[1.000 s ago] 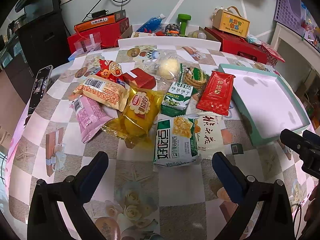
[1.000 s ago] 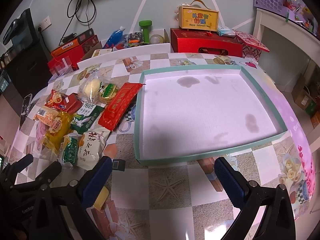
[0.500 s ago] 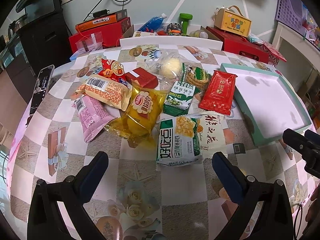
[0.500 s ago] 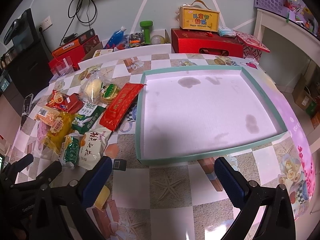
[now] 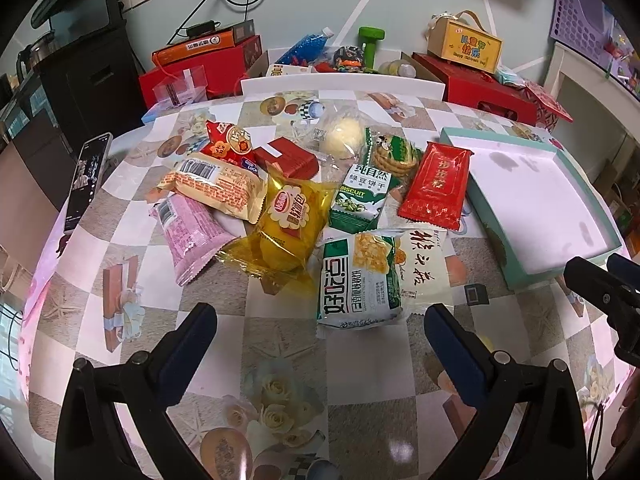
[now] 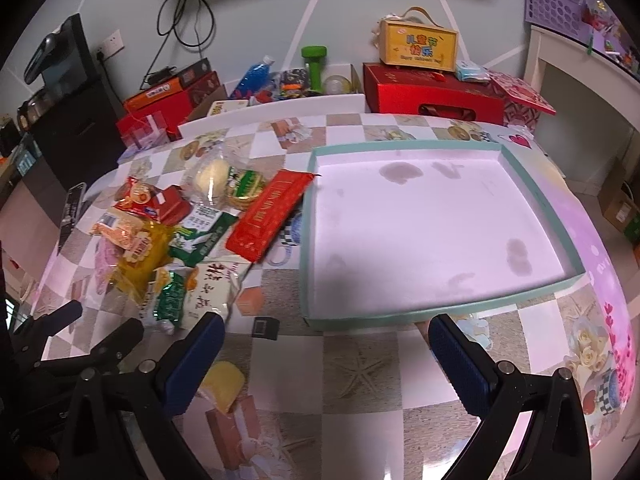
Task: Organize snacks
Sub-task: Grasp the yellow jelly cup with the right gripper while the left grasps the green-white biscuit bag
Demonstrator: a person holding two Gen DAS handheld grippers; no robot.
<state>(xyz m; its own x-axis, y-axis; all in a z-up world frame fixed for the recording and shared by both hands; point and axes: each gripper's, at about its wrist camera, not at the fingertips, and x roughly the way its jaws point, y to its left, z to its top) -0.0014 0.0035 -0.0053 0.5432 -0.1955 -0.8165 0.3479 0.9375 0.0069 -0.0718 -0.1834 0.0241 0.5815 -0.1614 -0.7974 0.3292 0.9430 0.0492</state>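
Snack pile [image 5: 320, 208] on table [image 5: 280, 356], left of tray [image 5: 492, 224]. In the pile: long packet [image 5: 436, 184] nearest the tray, just beside its left wall; biscuit pack [image 5: 360, 196] left of that; cracker bag [image 5: 360, 280] at the near edge, overlapping rice-cake bag [image 5: 424, 264] on its right. Bread bag [image 5: 288, 220] left of cracker bag, wafer pack [image 5: 188, 232] farther left. Phone [image 5: 86, 180] at table's left edge. Boxes [image 6: 432, 92] behind table, against wall.
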